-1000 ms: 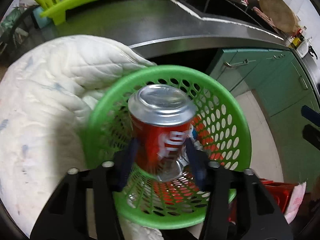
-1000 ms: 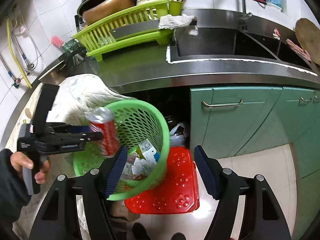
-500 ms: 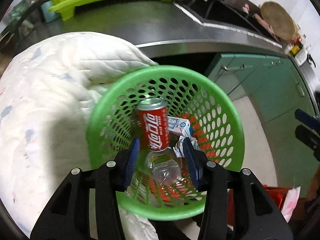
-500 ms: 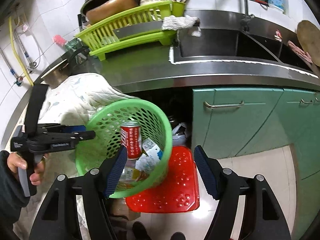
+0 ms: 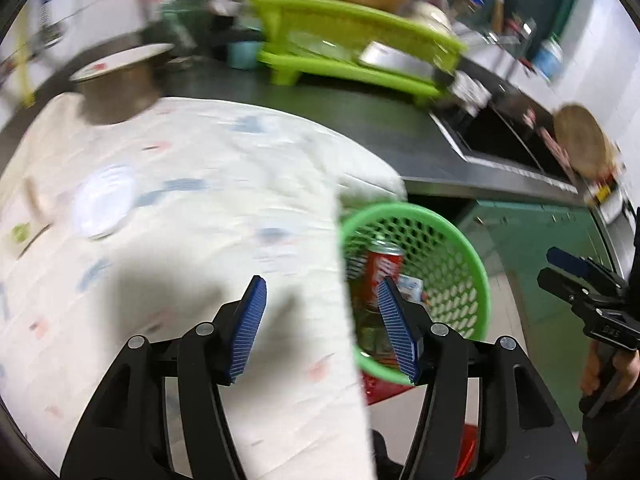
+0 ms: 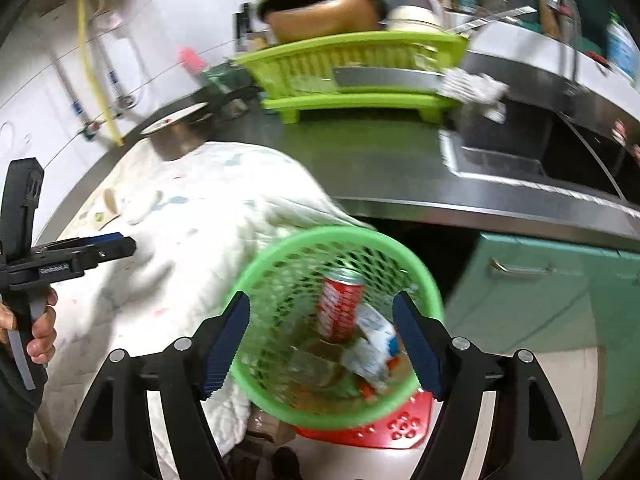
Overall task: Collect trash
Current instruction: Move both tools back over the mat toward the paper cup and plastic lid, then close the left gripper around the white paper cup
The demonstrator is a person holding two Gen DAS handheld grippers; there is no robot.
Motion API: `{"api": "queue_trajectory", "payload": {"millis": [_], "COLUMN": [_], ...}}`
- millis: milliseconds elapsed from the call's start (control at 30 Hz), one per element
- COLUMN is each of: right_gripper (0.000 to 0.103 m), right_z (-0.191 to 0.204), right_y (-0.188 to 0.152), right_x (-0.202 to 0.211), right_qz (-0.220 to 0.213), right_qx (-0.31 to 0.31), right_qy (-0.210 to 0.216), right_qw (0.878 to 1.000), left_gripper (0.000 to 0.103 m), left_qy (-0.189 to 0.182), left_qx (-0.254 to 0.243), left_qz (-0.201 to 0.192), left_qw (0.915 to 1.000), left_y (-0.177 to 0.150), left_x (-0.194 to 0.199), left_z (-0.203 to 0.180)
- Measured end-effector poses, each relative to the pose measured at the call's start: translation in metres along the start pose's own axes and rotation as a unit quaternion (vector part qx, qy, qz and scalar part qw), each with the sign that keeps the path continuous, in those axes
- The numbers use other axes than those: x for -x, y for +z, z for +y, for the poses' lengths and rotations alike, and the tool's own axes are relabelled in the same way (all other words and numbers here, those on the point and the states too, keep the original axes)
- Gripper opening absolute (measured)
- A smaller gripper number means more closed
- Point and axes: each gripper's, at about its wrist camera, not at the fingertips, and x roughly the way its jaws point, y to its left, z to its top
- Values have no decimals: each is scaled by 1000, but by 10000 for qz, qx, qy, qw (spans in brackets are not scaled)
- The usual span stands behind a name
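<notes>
Standing in green basket point(image 6: 424, 280): red can point(image 6: 340, 308), beside quilted cloth point(image 5: 200, 200).

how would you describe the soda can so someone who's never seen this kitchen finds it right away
Look below the steel counter, where a round green perforated basket sits beside the white quilted cloth. Inside it stands the red can, upright with a silver top. It is the only red cylinder among the crumpled white and blue wrappers.
</notes>
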Motion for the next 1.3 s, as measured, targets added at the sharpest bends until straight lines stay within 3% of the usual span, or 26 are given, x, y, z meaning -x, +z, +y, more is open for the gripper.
{"api": "queue_trajectory", "payload": {"millis": [200, 567, 867, 1300], "right_gripper": [76, 85, 89, 91], "right_z": [51, 160, 237, 292], "right_y": [20, 54, 73, 95], "right_x": [-20, -70, -121, -190], "right_qz": [67, 237, 419, 601], "right_qx": [496, 1391, 1939, 2099], "right_qy": [389, 1085, 1457, 1348], "right_qw": [9980, 9840, 9693, 9665], "left_gripper": [61, 66, 72, 82], "left_qy": [469, 1261, 1554, 1771], "left_qx": [484, 1295, 1380, 1273], "left_qz": [-297, -549, -604, -574], "left_qw": [9973, 9820, 9763, 9742], "left_y": [-16, -41, -36, -16], "left_x": [44, 95, 100, 82], "left_z": [64, 174, 224, 271]}}
